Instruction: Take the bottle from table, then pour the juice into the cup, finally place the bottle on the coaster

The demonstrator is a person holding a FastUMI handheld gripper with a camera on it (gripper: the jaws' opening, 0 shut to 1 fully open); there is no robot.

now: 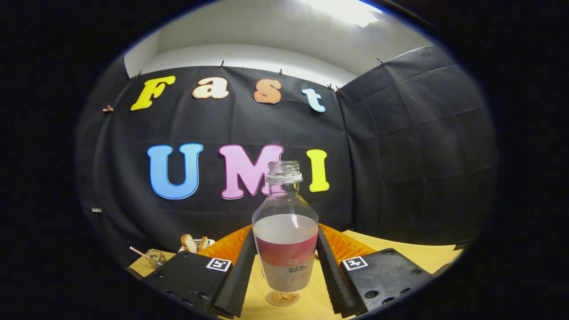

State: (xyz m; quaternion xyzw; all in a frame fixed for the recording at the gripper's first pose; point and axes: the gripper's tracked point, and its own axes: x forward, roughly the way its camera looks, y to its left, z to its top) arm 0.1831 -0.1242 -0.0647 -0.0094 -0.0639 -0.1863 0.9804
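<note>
Holding the bottle upright between its two fingers, the gripper is seen above the wooden table; both fingers press against the bottle's flanks at about mid-height, so a clenched grasp on the bottle is read. The bottle's base appears slightly lifted, or barely touching, over the round coaster, which lies directly beneath it at 6 o'clock from the base; contact cannot be told for certain.

The bottle's long axis is vertical, with the open, capless neck pointing to 12 o'clock and the base to 6 o'clock. Pale liquid is seen to fill it to just above the band of the label, so a good part remains inside.

Judged from this, either the lifting step or the final placing step is in hand; the nearness of the coaster favours the placing. If so, a straight, slow descent is called for, the axis being kept upright until the base is seated centred on the coaster, after which the fingers may be released.

A small glass cup with a stick in it is seen at about 9 o'clock from the bottle, well apart, beyond the left finger, with a small dish of bread-like pieces just beside it.
</note>
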